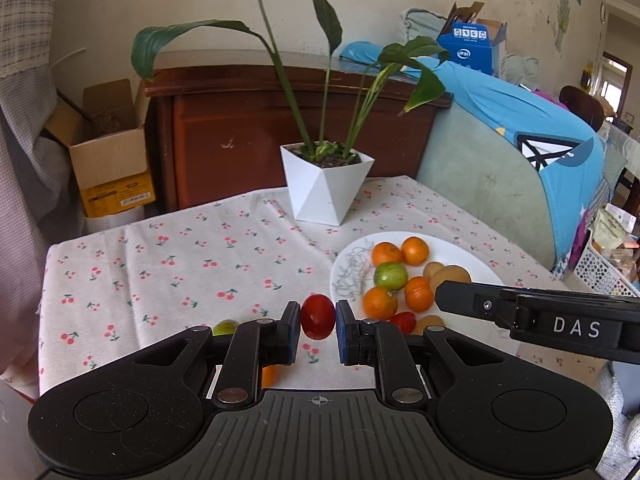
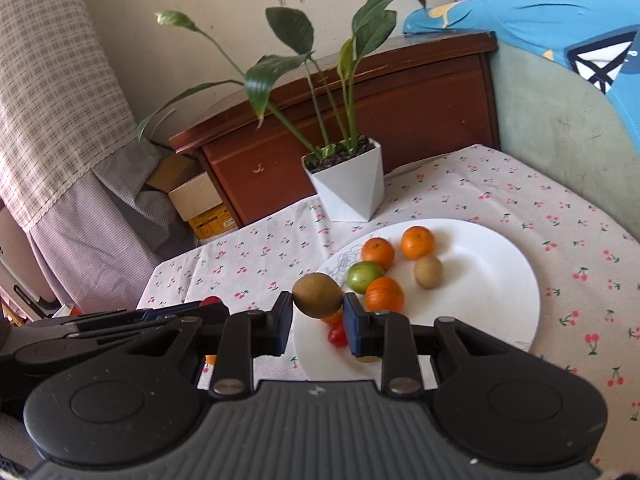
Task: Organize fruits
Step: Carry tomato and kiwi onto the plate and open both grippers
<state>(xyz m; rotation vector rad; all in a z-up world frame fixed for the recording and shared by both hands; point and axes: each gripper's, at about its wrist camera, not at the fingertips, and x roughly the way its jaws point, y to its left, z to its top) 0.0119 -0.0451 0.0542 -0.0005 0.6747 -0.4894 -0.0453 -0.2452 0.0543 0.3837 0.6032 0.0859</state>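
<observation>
Partly hidden plate, left tool gripping red tomato, right tool gripping kiwi.

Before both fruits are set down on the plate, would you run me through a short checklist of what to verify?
1. Left tool grips the red tomato between both pads: ok.
2. Right tool grips the kiwi between both pads: ok.
3. White plate has bare space on its right half: ok.
4. Right tool is already over the plate: ok.
5. Left tool is over the plate: not ok, it hangs above the tablecloth.
6. Clearance between the two tools: cannot tell.
</observation>
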